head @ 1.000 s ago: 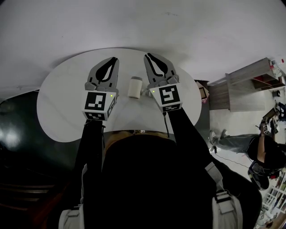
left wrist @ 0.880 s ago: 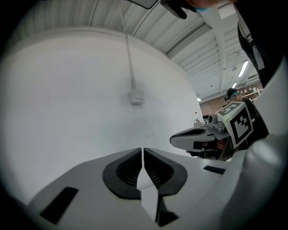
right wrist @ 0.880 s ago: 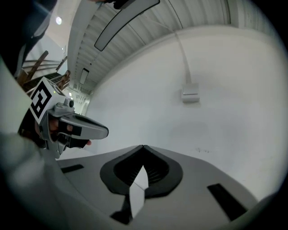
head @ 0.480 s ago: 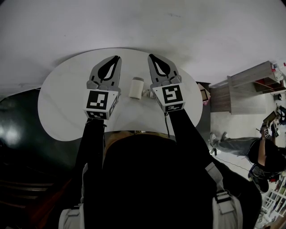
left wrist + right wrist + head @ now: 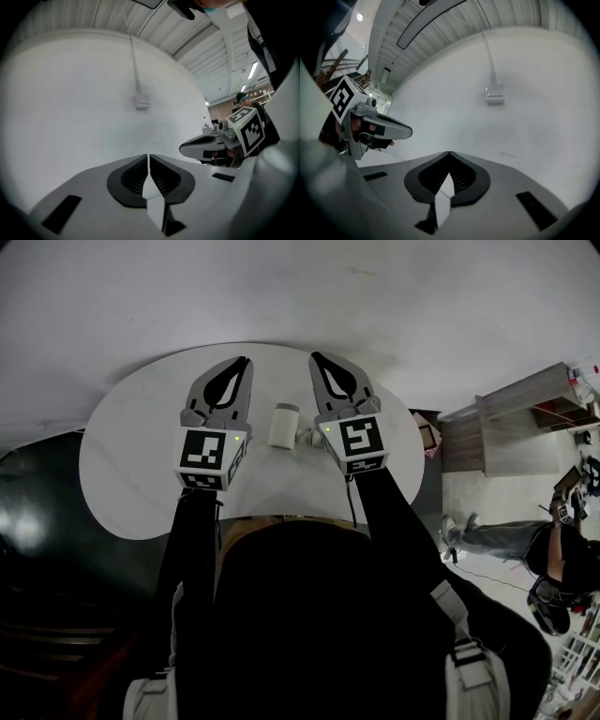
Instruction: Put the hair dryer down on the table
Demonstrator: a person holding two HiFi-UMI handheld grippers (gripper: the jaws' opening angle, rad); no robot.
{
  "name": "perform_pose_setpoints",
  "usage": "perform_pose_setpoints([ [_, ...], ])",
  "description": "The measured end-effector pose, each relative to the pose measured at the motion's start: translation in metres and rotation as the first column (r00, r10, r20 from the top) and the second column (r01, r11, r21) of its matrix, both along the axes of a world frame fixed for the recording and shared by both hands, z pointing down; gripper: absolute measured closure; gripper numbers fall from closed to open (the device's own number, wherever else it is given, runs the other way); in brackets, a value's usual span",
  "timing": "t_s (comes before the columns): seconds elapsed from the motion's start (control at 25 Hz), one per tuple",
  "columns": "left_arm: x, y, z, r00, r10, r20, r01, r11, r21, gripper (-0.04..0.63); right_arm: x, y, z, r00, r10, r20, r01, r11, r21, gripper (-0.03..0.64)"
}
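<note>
hair dryer [image 5: 284,425]: lies on table [image 5: 131,456], between the two claws, nearer the right one, behind both tips | left gripper [image 5: 245,361]: jaws together, empty | right gripper [image 5: 315,356]: jaws together, empty

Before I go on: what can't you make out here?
Dryer: head view, small; right gripper covers part of it; contact with the table unclear.
Gripper views: a blurred pale mass at one side edge, perhaps the dryer.
Table's near edge: head view, behind the arms.
</note>
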State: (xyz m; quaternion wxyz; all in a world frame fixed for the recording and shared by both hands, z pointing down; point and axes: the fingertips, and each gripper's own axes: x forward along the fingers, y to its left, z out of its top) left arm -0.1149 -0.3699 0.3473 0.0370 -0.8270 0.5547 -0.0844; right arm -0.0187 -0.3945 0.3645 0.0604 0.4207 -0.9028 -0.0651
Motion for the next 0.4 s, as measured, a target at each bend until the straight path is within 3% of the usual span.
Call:
perform_pose_setpoints([
  [0.4,-0.0029,-0.0011,0.0018,1.0,0.009,-0.019,-0.009,1.0,-0.005,0.568,-0.0029,-0.0002,0.0019,1.0,-0.014,-0.002,0.014,1.0,-0.008,0.591],
])
